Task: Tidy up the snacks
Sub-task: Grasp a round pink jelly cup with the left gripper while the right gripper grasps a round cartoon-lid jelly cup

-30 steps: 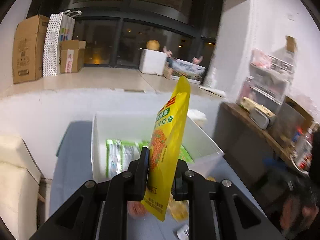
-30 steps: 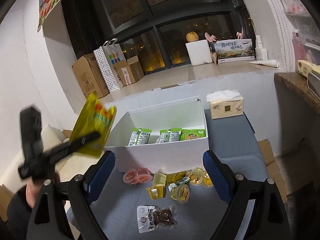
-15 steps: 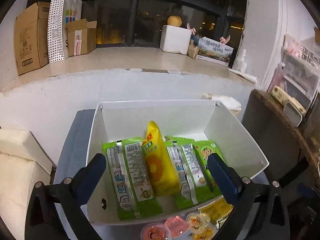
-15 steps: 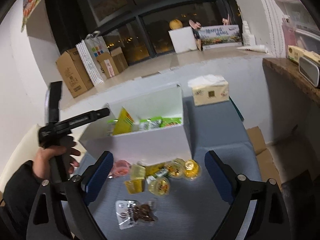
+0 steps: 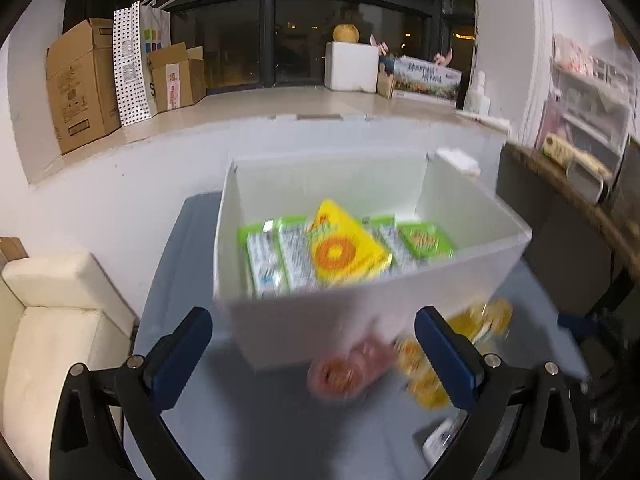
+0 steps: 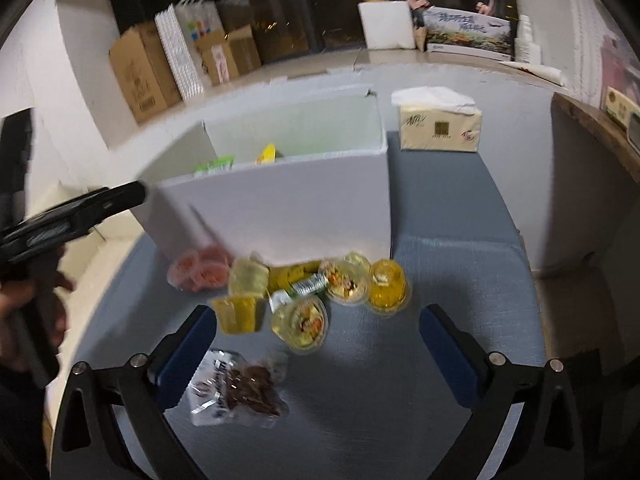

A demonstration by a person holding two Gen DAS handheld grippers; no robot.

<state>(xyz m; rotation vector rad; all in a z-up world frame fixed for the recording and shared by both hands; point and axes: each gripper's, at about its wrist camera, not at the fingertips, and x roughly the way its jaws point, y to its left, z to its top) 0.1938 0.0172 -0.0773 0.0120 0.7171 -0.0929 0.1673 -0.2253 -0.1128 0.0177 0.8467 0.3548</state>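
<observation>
Snacks partly sorted: yellow pouch (image 5: 344, 250) and green packets (image 5: 276, 254) lie inside white box (image 5: 320, 328); jelly cups (image 6: 344, 280) and a clear packet (image 6: 236, 390) are left on tabletop (image 6: 440, 240) in front of it. Left tool (image 5: 316, 352) and right tool (image 6: 320, 352) are spread wide, nothing gripped

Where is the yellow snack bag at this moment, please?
In the left wrist view the yellow bag lies inside the white box, on top of the green packets, near the middle.
</observation>
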